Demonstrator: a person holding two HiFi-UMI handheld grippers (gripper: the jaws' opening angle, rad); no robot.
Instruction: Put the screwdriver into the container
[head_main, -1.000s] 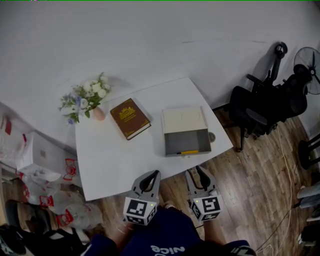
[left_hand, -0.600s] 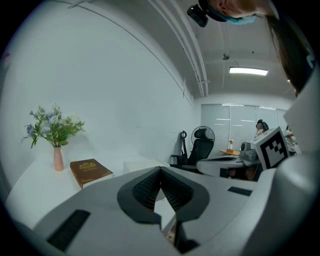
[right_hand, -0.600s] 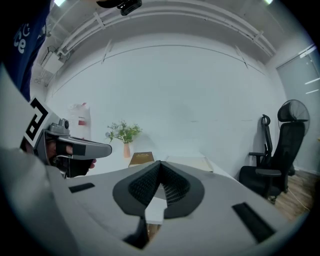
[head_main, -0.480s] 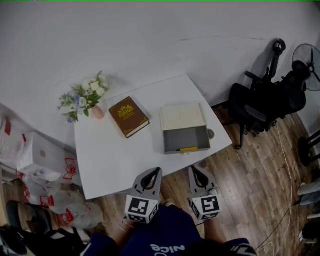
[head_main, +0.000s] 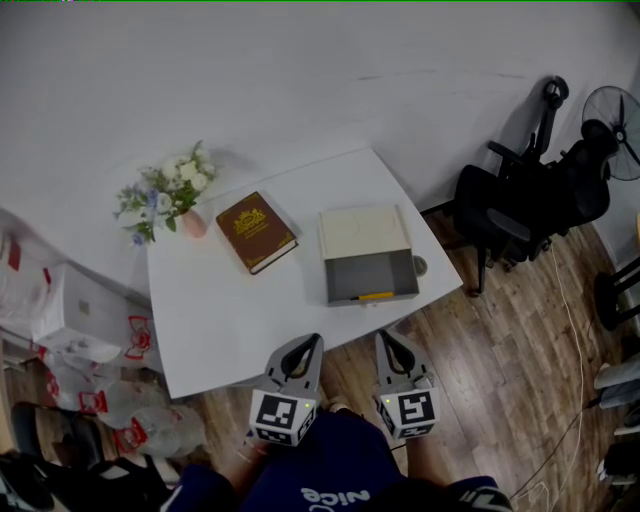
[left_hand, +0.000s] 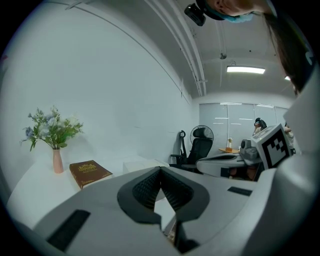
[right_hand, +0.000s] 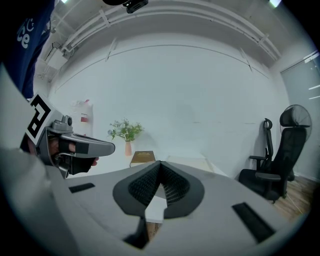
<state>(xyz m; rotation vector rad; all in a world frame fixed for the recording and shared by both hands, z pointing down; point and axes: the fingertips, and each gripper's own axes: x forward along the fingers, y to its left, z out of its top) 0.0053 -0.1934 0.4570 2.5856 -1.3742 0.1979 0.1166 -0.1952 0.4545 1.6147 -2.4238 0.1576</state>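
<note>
A grey open container (head_main: 371, 276) with a cream lid behind it sits on the white table (head_main: 230, 310), right of centre. The yellow-handled screwdriver (head_main: 375, 296) lies inside it along the front wall. Both grippers hang below the table's near edge, in front of the person's body, well short of the container. My left gripper (head_main: 314, 342) is shut and empty, its pads meeting in the left gripper view (left_hand: 160, 169). My right gripper (head_main: 384, 336) is likewise shut on nothing (right_hand: 160, 163). The container's pale lid (right_hand: 187, 161) shows beyond the right jaws.
A brown book (head_main: 256, 231) lies left of the container, and a pink vase of flowers (head_main: 165, 192) stands at the table's far left corner. A small round object (head_main: 420, 266) sits by the container's right side. Black office chairs (head_main: 520, 215) and a fan (head_main: 615, 125) stand right; bags (head_main: 80, 370) lie left.
The right gripper's jaws have gone from spread to shut, with nothing between them. Both grippers have drawn slightly back from the table edge.
</note>
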